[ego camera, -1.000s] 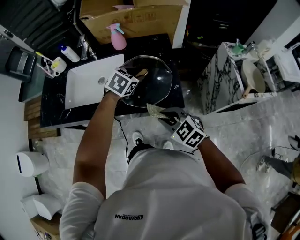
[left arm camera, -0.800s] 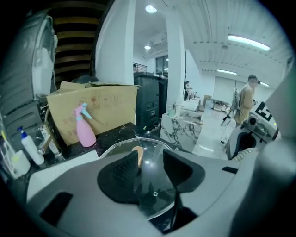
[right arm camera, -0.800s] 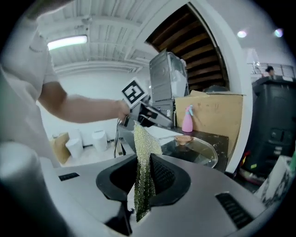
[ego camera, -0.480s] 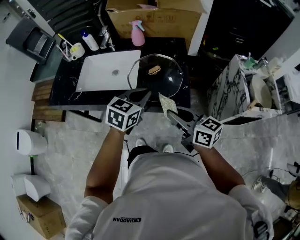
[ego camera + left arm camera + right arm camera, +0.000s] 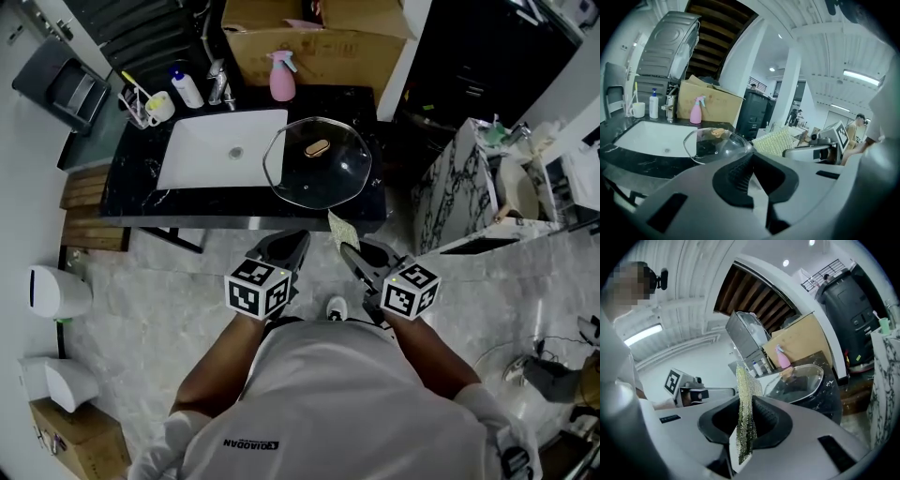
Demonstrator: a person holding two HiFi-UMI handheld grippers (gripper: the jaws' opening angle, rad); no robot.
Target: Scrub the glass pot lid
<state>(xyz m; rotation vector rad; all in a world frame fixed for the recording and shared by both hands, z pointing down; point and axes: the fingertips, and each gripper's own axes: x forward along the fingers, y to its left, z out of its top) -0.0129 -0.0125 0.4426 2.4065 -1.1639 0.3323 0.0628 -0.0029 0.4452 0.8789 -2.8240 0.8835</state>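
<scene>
The glass pot lid (image 5: 319, 164) with its tan knob (image 5: 317, 147) lies flat on the black counter (image 5: 141, 192), to the right of the sink. Both grippers hang over the floor in front of the counter, apart from the lid. My left gripper (image 5: 289, 244) is shut with nothing between its jaws (image 5: 751, 159). My right gripper (image 5: 352, 253) is shut on a yellow-green scouring pad (image 5: 342, 228), which stands upright between its jaws (image 5: 746, 404). The lid (image 5: 715, 143) lies ahead in the left gripper view and also ahead (image 5: 799, 380) in the right gripper view.
A white sink (image 5: 225, 145) with a faucet (image 5: 217, 84) fills the counter's left half. A pink spray bottle (image 5: 281, 77), a soap bottle (image 5: 187, 89) and a cup of brushes (image 5: 155, 108) line the back edge. A cardboard box (image 5: 319, 37) stands behind; a marble cabinet (image 5: 459, 178) is at the right.
My left gripper has left the lid's knob and drawn back off the counter toward the person. The right gripper with the pad has also pulled back a little and rolled.
</scene>
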